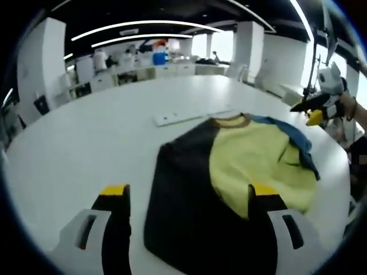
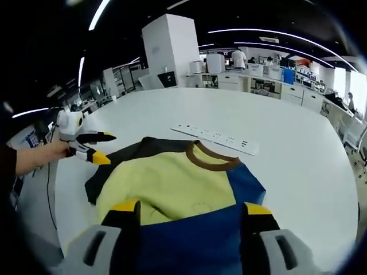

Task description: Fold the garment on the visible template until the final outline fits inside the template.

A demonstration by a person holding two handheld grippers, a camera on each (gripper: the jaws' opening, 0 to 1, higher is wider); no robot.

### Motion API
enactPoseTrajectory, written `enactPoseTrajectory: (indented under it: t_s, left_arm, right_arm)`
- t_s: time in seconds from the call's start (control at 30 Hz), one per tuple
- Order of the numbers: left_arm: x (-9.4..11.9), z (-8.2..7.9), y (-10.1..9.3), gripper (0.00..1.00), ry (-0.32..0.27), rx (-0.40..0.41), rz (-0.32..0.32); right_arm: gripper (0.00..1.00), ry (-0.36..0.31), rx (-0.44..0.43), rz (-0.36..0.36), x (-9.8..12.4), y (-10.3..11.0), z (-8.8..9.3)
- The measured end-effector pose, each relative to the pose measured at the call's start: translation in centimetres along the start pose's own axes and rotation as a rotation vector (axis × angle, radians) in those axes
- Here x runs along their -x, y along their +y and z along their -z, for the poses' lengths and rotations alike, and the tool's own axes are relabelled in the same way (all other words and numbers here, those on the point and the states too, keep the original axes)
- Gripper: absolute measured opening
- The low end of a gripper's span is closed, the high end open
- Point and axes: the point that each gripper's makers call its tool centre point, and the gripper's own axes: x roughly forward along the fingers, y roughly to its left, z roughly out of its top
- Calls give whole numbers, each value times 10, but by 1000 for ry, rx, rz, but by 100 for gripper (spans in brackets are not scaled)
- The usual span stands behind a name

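Broadly, a white table (image 1: pixel 86 143) carries a yellow, black and blue T-shirt (image 2: pixel 172 189), lying flat ahead of and between both pairs of jaws. Beyond it lies a white power strip (image 2: pixel 218 137). Left gripper (image 1: pixel 189 192) and right gripper (image 2: pixel 192 207) stand spread, apparently holding nothing.

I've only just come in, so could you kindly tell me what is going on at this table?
A person holds a two-jaw gripper in each hand over a white table where a T-shirt with a yellow front, one black and one blue sleeve lies spread out. Both the left gripper and the right gripper have jaws open, holding nothing. No fold looks started. A white power strip lies beyond the collar.
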Motion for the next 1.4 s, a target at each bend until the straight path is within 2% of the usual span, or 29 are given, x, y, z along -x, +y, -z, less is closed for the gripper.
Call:
enactPoseTrajectory:
  t_s: [0.33,0.63,0.9,1.07,1.27,1.4]
  left_arm:
    - [19,6,-20,79,-22,-4,41]
    - [39,17,-39,76,-26,-8,66]
    - [51,30,-58,68,-35,-28,68]
    - [54,38,-70,61,-36,-48,79]
    - [54,54,-83,52,6,-69,101]
    - [55,66,-86,51,40,-75,79]
  right_arm:
    - [70,19,24,-36,9,25,20]
    - [65,14,8,-42,12,36,41]
    - [56,35,6,-57,11,50,62]
    - [47,41,26,-43,10,53,73]
    - [39,33,7,-18,6,53,82]
    - [33,38,16,1,1,54,89]
